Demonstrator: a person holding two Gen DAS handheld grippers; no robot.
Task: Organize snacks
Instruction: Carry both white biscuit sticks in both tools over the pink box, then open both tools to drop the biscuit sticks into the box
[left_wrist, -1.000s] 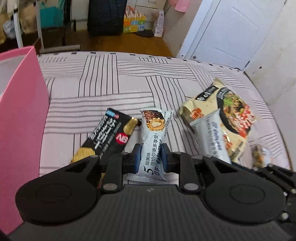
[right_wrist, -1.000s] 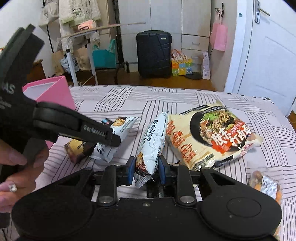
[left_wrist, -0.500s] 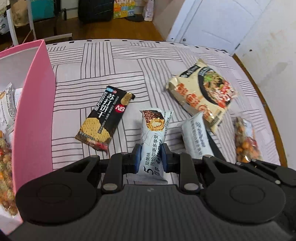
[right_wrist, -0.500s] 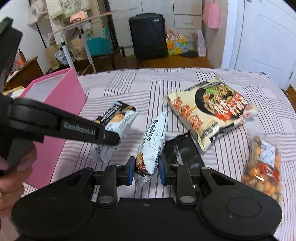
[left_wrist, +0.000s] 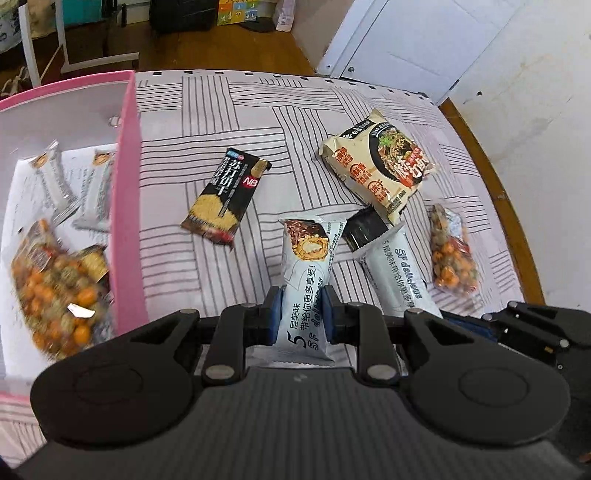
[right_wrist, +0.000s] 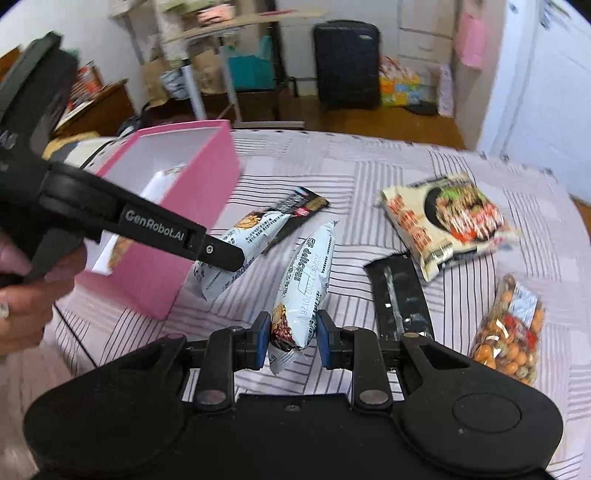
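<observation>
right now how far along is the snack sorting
Done: two white bars and a nut bag lie in the pink box. In hand: each gripper holds a white bar, left, right. Left on the bed: cracker pack, noodles, black packet, nut bag.

Black claw (left_wrist: 300, 312), blue pads (left_wrist: 276, 314), "GenRobot.AI" lettering

Pink box (left_wrist: 127, 192) open on top (snacks inside); bare striped cloth (left_wrist: 221, 110) lies beside its wall.

Striped bed (left_wrist: 229, 110); snack packets (left_wrist: 226, 195); pink box (left_wrist: 127, 206)
</observation>
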